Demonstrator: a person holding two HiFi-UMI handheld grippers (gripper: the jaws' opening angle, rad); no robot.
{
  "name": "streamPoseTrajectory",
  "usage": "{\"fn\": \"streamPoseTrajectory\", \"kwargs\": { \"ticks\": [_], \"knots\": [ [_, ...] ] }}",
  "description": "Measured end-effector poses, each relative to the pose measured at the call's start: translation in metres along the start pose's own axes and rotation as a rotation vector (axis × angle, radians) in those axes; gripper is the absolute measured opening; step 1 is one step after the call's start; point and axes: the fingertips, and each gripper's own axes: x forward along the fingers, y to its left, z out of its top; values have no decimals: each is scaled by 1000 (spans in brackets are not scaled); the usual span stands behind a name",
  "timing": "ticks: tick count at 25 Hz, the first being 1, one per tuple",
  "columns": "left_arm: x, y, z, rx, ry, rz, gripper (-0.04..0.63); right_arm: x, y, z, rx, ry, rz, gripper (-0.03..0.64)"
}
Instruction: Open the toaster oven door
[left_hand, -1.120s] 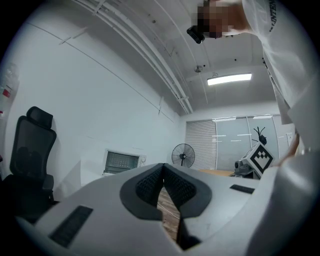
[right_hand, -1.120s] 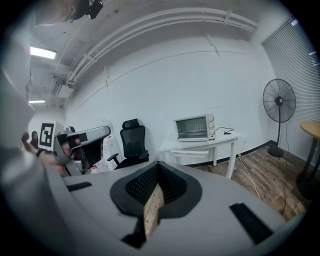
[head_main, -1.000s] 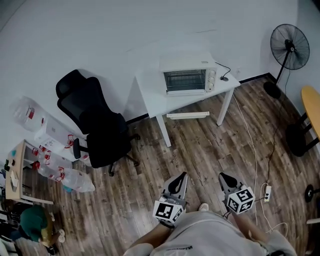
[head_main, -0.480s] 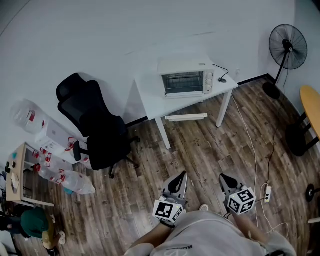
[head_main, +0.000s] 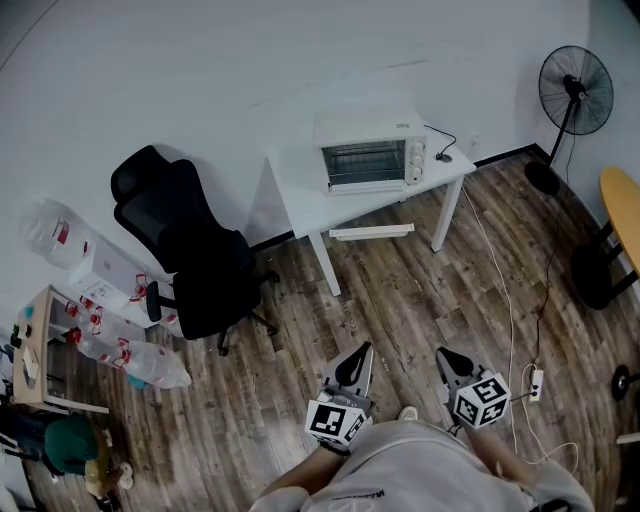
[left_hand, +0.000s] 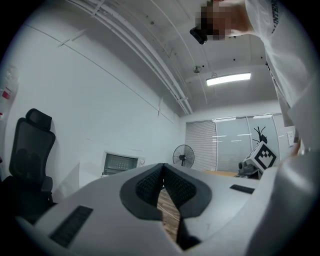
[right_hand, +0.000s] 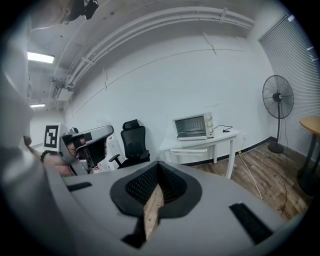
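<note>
White-cased toaster oven (head_main: 368, 152) sits on the white table (head_main: 300, 195) against the wall. Its glass door is upright and flush with the front, so it reads as shut.

Tongs:
- left tongs (head_main: 364, 349): clenched, pads meeting, nothing between them
- right tongs (head_main: 443, 353): also clenched and empty, only floor visible past the pads

Risks as I judge them:
- Oven looks light and stands loose near the table's front edge. A pull on the door handle could drag the whole box forward instead of swinging the door. One set of tongs bracing the top or side would counter that.
- Handle is a thin bar along the door's top edge. Narrow pads could slip off it mid-swing, and the door would snap back or drop hard.
- White cable (head_main: 510, 300) and power strip (head_main: 535, 383) lie on the wood floor ahead and right of the right tongs. That's a snag or trip hazard on any approach.
- Black office chair (head_main: 190, 250) stands ahead-left of the left tongs, beside the table, and narrows the lane from that side.

Position: oven is well apart from both tongs, far ahead across open floor and roughly in line with the left tongs. Nothing is in contact with it. It shows small and distant in both gripper views.
</note>
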Motion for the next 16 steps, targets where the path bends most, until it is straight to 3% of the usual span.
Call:
{"fn": "streamPoseTrajectory", "kwargs": {
  "ticks": [16],
  "knots": [
    [7,0,-2,-5,1,-18,8,3,-6,5,12,-1,-9,17]
  ]
}}
